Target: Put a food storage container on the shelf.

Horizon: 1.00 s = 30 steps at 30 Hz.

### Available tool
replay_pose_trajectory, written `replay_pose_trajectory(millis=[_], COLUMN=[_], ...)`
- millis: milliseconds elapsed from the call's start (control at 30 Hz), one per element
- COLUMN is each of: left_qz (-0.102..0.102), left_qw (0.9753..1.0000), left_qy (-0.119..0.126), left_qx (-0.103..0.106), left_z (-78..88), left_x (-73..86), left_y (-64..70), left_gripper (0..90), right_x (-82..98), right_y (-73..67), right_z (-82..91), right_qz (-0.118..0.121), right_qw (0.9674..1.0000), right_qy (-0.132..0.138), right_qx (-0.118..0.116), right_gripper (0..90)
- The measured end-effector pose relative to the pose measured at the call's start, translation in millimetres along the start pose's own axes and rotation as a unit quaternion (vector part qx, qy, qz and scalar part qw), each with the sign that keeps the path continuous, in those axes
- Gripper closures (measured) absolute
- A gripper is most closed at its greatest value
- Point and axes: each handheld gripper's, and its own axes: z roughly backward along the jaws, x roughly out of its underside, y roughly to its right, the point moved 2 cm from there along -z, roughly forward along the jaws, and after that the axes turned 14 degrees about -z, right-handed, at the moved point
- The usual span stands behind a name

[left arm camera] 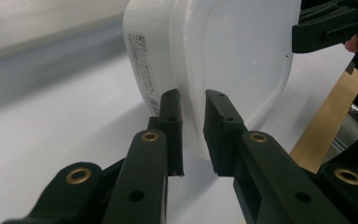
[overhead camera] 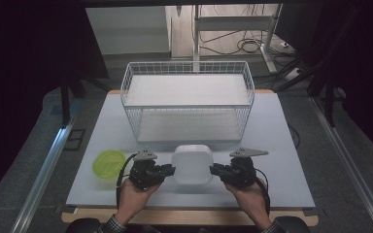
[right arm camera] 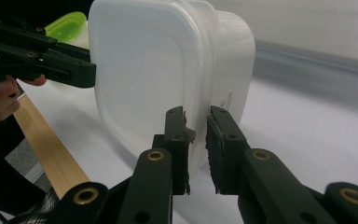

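At the lower centre of the high view, a white lidded container [overhead camera: 192, 164] sits on the counter [overhead camera: 281, 145], with the left gripper [overhead camera: 171, 170] at its left edge and the right gripper [overhead camera: 213, 169] at its right edge. In the left gripper view the 2 black jaws are drawn close together around the container's [left arm camera: 223, 60] protruding rim, and the pads seem to pinch that lip, though a narrow gap between the jaws remains visible. The right gripper view gives the mirror picture: the jaws narrowed on the rim of the container [right arm camera: 149, 79] on the opposite side, apparently clamped on it. So both grips look settled, and the container appears to rest on the counter or to be barely off it; I cannot tell which. A white wire basket [overhead camera: 188, 99] stands just behind it in the middle of the high view, with nothing in it. A green lid [overhead camera: 109, 163] lies at the lower left, beside the left gripper and apart from the container. Judged from this, the two-sided grasp is done, while the lift and the carry, likely toward the basket, are still to come, as is the release.
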Motion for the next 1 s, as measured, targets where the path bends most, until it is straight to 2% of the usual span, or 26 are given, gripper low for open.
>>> replay_pose_trajectory(millis=[333, 600, 767, 1000], left_qz=[-0.017, -0.024, -0.027, -0.042], left_qw=[0.9996, 0.9987, 0.9981, 0.9965], left_qy=[0.02, 0.041, 0.051, 0.064], left_qx=[-0.012, -0.019, -0.023, -0.034], left_z=[12.8, 27.3, 31.3, 41.4], left_x=[-20.4, -43.1, -53.5, -74.8], left_y=[-3.0, -10.3, -12.9, -18.3], left_gripper=[78.4, 78.8, 78.9, 79.0], right_x=[-19.0, -39.4, -49.8, -71.8], right_y=[-5.2, -8.9, -11.0, -16.7], right_z=[9.5, 14.3, 17.5, 25.4], right_qz=[0.014, 0.014, 0.019, 0.029], right_qw=[0.9994, 0.9986, 0.9981, 0.9974], right_qy=[0.03, 0.04, 0.049, 0.059], right_qx=[-0.014, -0.031, -0.031, -0.03], right_gripper=[79.2, 79.2, 79.2, 79.2])
